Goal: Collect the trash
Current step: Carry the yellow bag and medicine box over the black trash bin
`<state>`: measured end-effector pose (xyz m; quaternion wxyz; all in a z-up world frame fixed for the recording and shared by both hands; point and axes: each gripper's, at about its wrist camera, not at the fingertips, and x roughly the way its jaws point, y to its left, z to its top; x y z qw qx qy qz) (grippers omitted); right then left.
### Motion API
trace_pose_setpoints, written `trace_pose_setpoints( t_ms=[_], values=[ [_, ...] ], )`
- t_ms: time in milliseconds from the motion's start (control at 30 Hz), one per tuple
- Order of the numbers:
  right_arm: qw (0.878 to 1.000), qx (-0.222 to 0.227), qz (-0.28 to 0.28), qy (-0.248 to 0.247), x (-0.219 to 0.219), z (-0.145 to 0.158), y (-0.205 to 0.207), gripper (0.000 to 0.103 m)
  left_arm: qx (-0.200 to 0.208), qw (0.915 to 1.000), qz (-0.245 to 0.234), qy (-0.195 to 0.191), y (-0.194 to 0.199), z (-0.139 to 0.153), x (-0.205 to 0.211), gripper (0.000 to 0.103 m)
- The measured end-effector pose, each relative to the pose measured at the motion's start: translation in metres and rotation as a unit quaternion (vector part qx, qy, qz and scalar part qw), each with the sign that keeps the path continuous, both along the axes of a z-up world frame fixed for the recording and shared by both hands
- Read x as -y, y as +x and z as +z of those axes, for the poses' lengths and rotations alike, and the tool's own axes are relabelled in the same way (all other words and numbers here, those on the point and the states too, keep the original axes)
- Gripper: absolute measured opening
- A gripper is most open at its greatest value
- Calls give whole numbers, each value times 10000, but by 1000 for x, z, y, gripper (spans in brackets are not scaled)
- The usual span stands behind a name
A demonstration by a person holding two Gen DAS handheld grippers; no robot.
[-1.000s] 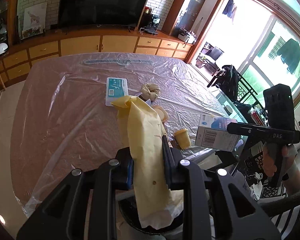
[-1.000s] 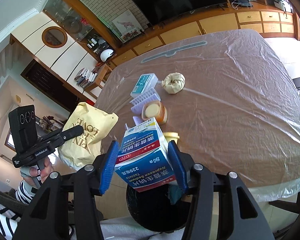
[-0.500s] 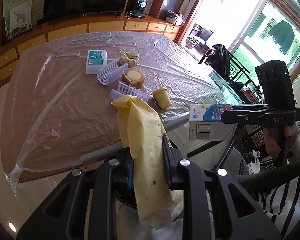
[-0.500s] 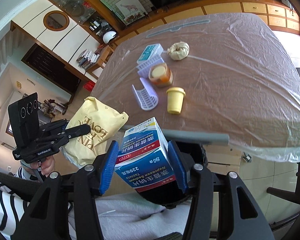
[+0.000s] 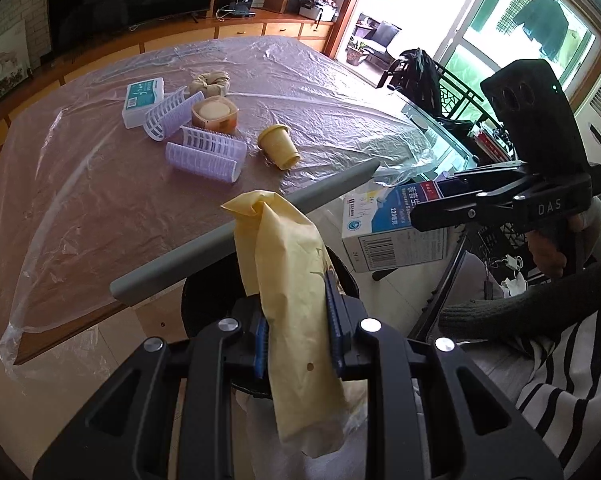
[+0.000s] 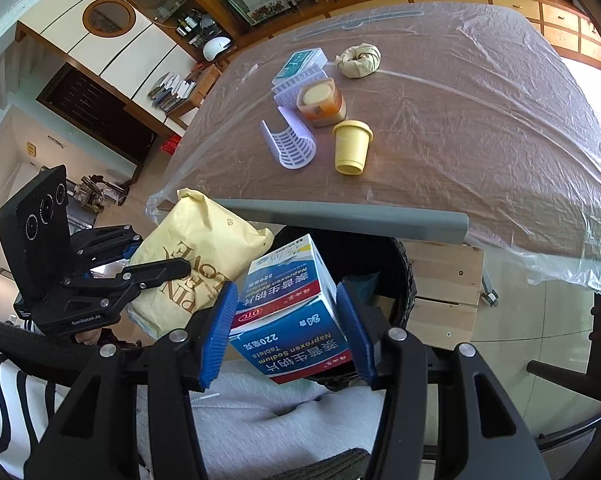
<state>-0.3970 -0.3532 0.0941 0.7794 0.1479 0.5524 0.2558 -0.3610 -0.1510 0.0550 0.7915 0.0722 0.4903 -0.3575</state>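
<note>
My left gripper (image 5: 298, 320) is shut on a yellow paper bag (image 5: 288, 280), also seen in the right wrist view (image 6: 192, 256). My right gripper (image 6: 288, 328) is shut on a blue and white medicine box (image 6: 288, 312), also seen in the left wrist view (image 5: 384, 232). Both are held off the table's near edge, above a black bin (image 6: 380, 264) below it. On the table lie a yellow cup (image 6: 350, 146), purple curved trays (image 6: 290, 140), an orange tub (image 6: 320, 102), a white and teal box (image 6: 300, 64) and a beige bun-shaped wad (image 6: 358, 60).
The table (image 6: 480, 100) is covered in clear plastic sheet, with a grey padded bar (image 6: 340, 218) along its near edge. A person's lap in grey lies beneath the grippers. A TV and wooden cabinets (image 5: 180, 36) stand behind the table.
Both grippers have pulled back off the table towards the near edge and lower, still holding the bag and the box; the black bin now shows beneath them.
</note>
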Motion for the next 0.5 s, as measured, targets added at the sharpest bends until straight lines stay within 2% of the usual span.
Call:
trace_pose_setpoints(
  t_ms=[267, 500],
  values=[
    [9998, -143, -35, -105, -2, -20, 3, 51, -311, 9994, -10, 132, 6, -29, 2, 25],
    [9991, -359, 9, -226, -13, -51, 12, 51, -550, 9979, 114, 325, 11, -61, 4, 25]
  ],
)
